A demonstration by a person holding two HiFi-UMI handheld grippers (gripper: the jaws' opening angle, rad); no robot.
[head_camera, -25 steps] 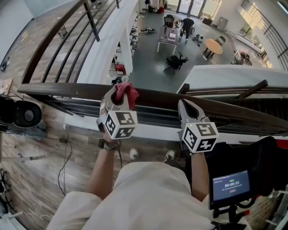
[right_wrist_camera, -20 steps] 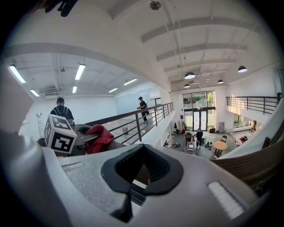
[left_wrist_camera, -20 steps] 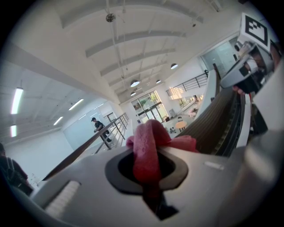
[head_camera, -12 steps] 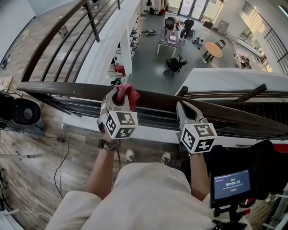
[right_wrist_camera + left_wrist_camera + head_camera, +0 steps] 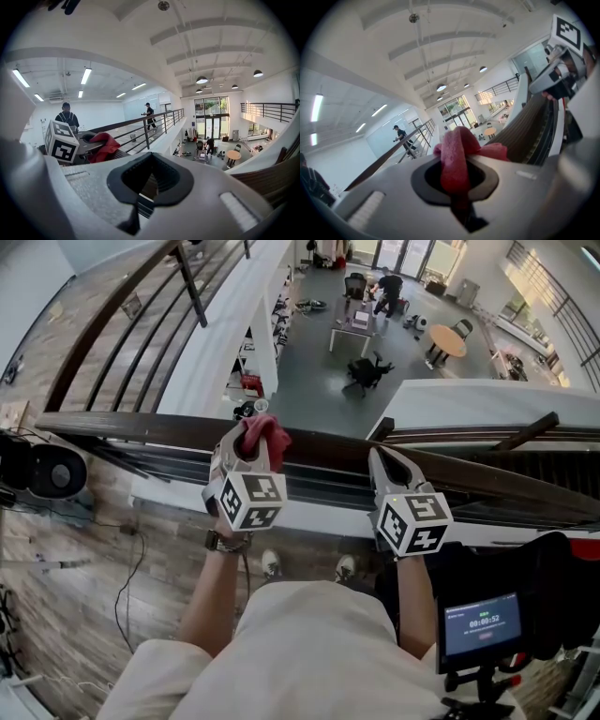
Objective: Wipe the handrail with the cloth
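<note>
Little differs from half a second ago. The left gripper [image 5: 246, 439] sits at the same spot on the handrail [image 5: 141, 427], left of frame centre, and the red cloth [image 5: 265, 433] is bunched at its tip as before. The right gripper [image 5: 382, 461] has shifted only a touch, right of centre. On the floor far below, the person near the top of the frame has moved a little.

The dark wooden handrail crosses the head view from the left edge to the right edge, sloping slightly down to the right. It is bare from the left edge up to the left gripper, bare again in the stretch between the two grippers, and bare beyond the right gripper to the right edge. A second rail [image 5: 112, 306] runs off diagonally at the upper left. Past the rail the drop opens to the lower floor. A black device [image 5: 42, 474] stands at the left edge and a small screen [image 5: 481, 624] at the lower right.

In the left gripper view the jaws are clamped on the cloth [image 5: 457, 154], which rises through their opening and folds over in front; the handrail [image 5: 525, 136] runs off to the right. In the head view the cloth lies over the rail's top edge, though contact cannot be confirmed. In the right gripper view the jaws meet with nothing between them, and the cloth [image 5: 103, 145] shows at the left.
</note>
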